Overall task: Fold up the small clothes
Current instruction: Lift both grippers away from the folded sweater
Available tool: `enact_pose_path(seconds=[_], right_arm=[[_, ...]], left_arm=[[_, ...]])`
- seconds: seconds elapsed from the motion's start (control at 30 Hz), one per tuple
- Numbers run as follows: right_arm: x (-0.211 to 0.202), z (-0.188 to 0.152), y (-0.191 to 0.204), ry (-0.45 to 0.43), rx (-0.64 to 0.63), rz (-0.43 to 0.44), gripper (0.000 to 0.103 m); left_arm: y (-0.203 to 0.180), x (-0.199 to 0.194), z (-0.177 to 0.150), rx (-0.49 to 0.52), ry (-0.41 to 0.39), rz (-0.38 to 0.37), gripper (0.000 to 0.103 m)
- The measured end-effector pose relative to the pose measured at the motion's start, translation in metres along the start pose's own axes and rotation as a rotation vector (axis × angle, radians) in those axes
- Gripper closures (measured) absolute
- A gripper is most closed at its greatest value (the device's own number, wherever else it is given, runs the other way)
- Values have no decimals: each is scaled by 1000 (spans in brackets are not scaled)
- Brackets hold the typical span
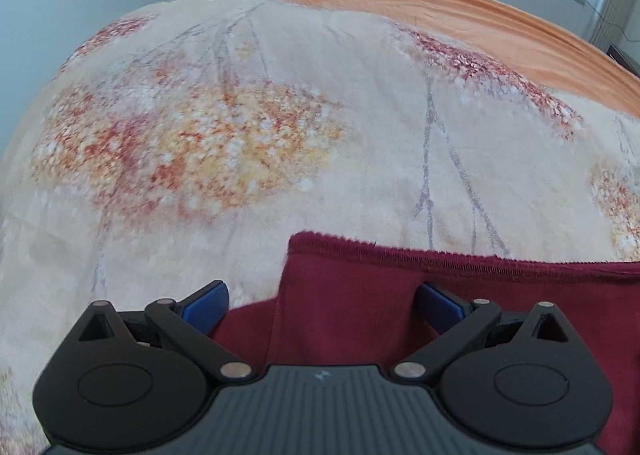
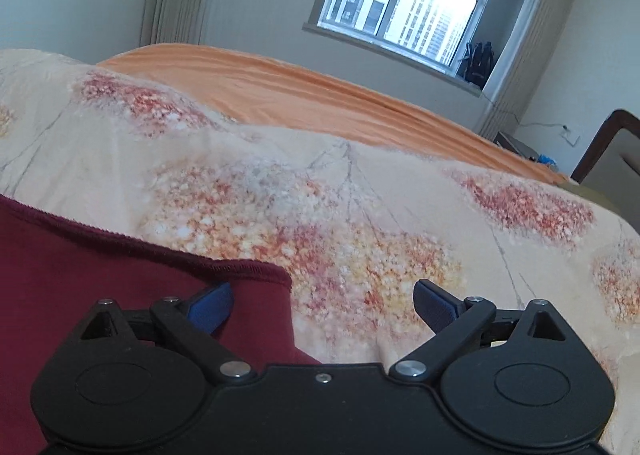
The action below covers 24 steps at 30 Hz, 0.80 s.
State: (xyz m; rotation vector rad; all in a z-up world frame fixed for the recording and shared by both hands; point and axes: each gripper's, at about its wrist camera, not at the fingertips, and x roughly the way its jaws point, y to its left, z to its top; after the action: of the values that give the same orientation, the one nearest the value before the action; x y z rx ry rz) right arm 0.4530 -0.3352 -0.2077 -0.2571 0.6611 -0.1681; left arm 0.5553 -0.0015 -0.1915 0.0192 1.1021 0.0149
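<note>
- The left gripper [image 1: 322, 307] hung wide open, holding nothing, over a dark-red knit garment's [image 1: 360, 295] left corner.
- The right gripper [image 2: 322, 307], equally agape and empty, straddled the opposite corner (probably readying a fold).
- The garment lay flat on a floral cream bedspread [image 1: 280, 135].

No readable text — no labels, no numbers.

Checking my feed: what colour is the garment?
Dark maroon garment, clearest in the left wrist view.
</note>
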Motion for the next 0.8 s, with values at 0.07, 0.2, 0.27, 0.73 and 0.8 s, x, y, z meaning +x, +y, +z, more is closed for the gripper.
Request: enact_pose_path(seconds=[0.07,0.2,0.27,0.73,0.8], right_arm=[[-9,6,18,-51,-49,42,4],[-12,13,70,-98,-178,131,4],[-6,13,91,-89,-215,157,4],[-29,-7,122,-33,-200,80,1],[-44,-22,129,-25,-220,71,1]], left_arm=[[5,-11,-12,-17,-13,10,0],[15,-34,-43,-30,-44,2,1],[18,-43,-55,-30,-45,2,1],[54,-110,-100,-148,-19,-71,1],[59,-121,-102,-153,-30,-67,0]])
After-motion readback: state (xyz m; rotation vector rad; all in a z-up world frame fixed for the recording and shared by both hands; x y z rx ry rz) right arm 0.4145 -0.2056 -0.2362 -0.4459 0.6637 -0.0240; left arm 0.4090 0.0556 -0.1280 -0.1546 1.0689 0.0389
